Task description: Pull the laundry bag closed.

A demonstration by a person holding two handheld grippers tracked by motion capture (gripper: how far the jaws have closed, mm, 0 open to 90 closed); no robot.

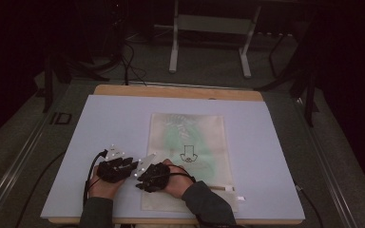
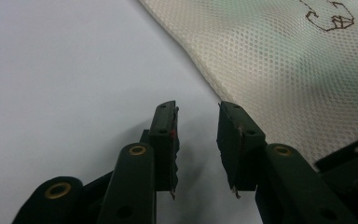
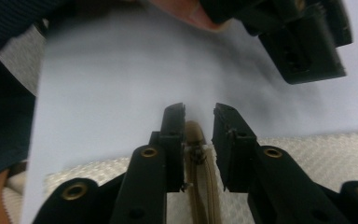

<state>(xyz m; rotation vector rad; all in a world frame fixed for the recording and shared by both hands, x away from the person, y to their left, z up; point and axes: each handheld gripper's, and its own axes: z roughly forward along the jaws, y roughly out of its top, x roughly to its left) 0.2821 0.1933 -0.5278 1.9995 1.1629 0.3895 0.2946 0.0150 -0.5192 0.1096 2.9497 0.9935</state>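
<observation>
From above, a mesh bag (image 1: 190,156) lies flat on the pale board (image 1: 104,123), with open room left and right. Both hands crowd its near left edge.

The left gripper (image 2: 196,128) hovers with jaws narrowly parted, empty, beside the bag's edge.

The right gripper (image 3: 199,126), jaws narrowly parted, straddles the zipper (image 3: 196,154), unclamped.

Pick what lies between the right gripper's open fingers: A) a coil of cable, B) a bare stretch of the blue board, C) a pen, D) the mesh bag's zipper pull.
D: in the right gripper view the right gripper straddles the tan zipper pull at the edge of the mesh bag, with its fingers apart.
</observation>
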